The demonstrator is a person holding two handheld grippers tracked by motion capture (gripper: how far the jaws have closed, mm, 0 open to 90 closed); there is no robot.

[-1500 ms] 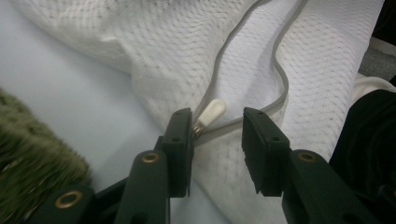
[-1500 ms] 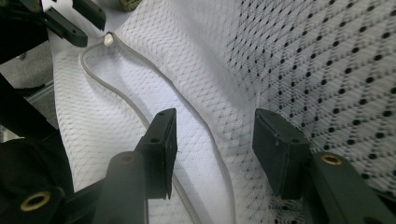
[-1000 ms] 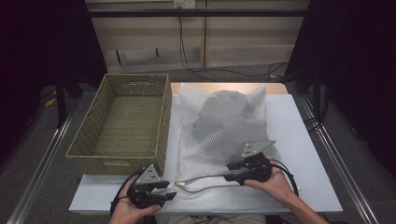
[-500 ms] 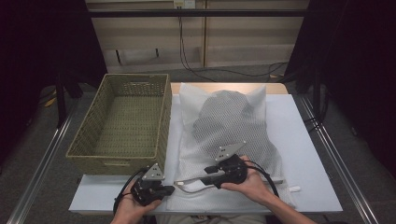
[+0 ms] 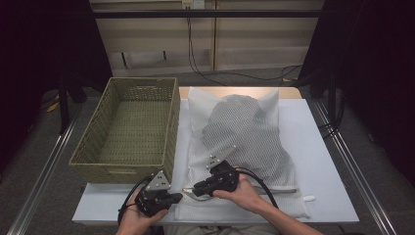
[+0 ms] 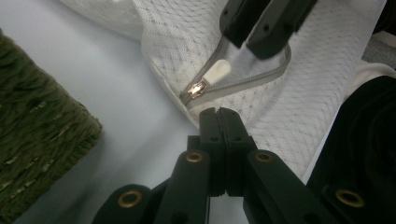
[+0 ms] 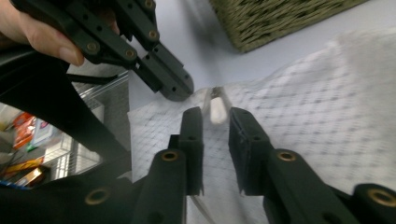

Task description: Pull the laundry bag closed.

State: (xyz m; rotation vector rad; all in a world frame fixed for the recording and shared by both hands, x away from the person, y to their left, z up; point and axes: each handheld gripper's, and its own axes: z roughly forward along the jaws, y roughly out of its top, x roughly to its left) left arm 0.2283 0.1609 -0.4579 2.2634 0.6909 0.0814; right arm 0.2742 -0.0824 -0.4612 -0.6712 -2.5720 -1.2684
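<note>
Left gripper (image 6: 218, 114): jaws pressed together on the edge of the white mesh laundry bag (image 5: 254, 142), just short of the zipper pull (image 6: 217, 73). Right gripper (image 7: 215, 122): jaws narrowly parted, the pull lying between their tips; contact cannot be confirmed. The bag lies flat at table centre, its zipped near edge at 6 o'clock. Wicker basket (image 5: 128, 125) stands at 10 o'clock, close beside the bag. Bare table (image 5: 323, 161) remains from 2 to 4 o'clock.
</note>
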